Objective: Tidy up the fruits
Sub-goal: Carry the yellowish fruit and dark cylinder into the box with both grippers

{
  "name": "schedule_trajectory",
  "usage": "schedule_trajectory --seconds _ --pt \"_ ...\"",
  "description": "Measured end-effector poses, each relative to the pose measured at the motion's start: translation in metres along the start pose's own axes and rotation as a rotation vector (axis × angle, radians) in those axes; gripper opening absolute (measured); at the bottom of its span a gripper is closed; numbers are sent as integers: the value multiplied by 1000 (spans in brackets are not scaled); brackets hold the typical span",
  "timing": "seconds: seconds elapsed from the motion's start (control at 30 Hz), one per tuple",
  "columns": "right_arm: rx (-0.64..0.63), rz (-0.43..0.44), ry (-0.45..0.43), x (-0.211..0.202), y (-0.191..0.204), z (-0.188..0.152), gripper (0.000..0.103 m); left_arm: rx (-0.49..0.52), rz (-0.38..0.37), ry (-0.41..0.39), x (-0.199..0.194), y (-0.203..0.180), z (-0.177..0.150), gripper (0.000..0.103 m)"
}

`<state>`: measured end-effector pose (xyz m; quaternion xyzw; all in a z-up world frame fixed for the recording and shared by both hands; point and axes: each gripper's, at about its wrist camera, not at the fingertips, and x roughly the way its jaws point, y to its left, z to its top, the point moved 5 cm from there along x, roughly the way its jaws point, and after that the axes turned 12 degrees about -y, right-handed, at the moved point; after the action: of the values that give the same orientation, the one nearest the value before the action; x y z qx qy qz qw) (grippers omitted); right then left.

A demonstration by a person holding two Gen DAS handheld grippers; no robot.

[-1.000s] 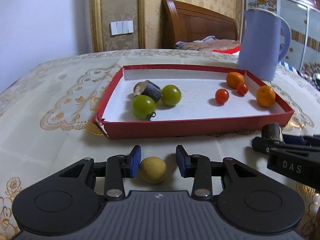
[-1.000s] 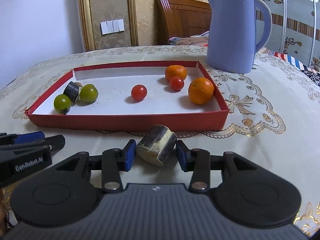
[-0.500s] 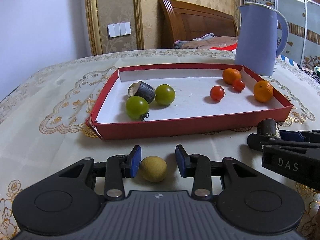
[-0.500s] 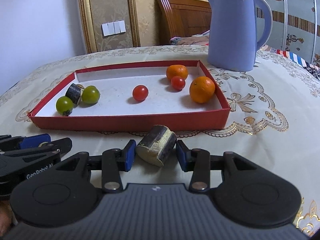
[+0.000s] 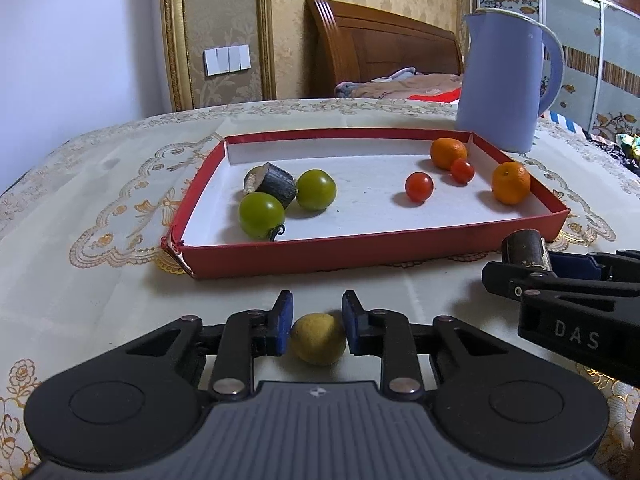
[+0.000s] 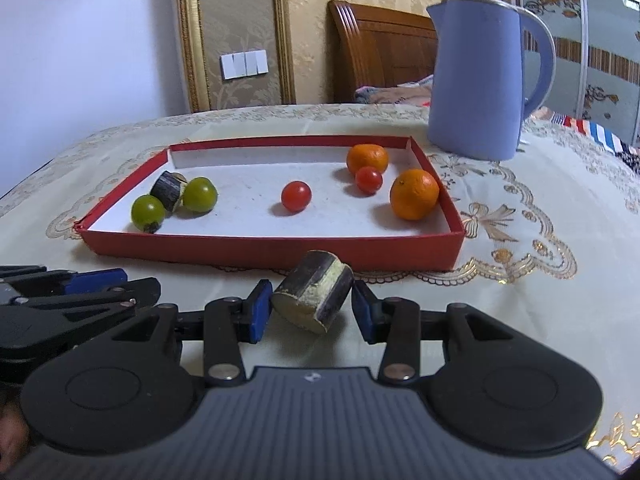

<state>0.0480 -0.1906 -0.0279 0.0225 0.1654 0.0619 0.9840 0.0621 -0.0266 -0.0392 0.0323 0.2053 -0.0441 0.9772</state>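
A small yellow fruit (image 5: 318, 340) lies on the tablecloth in front of the red tray (image 5: 360, 248). My left gripper (image 5: 316, 308) is closing on it, and both blue pads touch its sides. My right gripper (image 6: 311, 286) is shut on a dark-skinned cylinder piece (image 6: 314, 292) with pale cut ends, held tilted just before the tray's front wall (image 6: 260, 248). Inside the tray, two green fruits (image 5: 261, 215) (image 5: 316, 190) and another dark piece (image 5: 274, 184) sit at the left. Two cherry tomatoes (image 5: 419, 187) (image 5: 462, 171) and two oranges (image 5: 448, 153) (image 5: 511, 183) sit at the right.
A tall blue kettle (image 5: 504, 84) stands behind the tray's right corner. The embroidered tablecloth (image 6: 520, 208) covers the table. A wooden headboard (image 5: 380, 44) and a wall are behind. The two grippers sit side by side in front of the tray.
My left gripper's jaws have narrowed until the pads meet the yellow fruit. The right gripper keeps the dark piece and has barely shifted.
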Motion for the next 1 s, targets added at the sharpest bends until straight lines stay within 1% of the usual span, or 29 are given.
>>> schedule_trajectory --seconds 0.2,0.37,0.5,0.6,0.7,0.87,1.0 --pt "19 3 -31 -6 -8 14 41 -10 -22 -51 -11 -3 17 26" --pt "15 -13 -60 -4 -14 29 41 -10 -13 -72 -6 -4 32 26" --pt "12 -26 -71 2 -18 37 41 -14 -17 -71 3 -6 42 26" --pt "6 -30 -67 10 -19 40 41 -7 -9 -70 11 -8 47 26" --pt "16 -34 -57 18 -20 41 41 -24 -7 -55 19 -7 50 26" --pt "9 -38 -49 26 -20 41 41 -27 25 -53 28 -4 57 26" --pt "7 -35 -34 36 -20 44 41 -43 28 -37 39 -2 61 26"
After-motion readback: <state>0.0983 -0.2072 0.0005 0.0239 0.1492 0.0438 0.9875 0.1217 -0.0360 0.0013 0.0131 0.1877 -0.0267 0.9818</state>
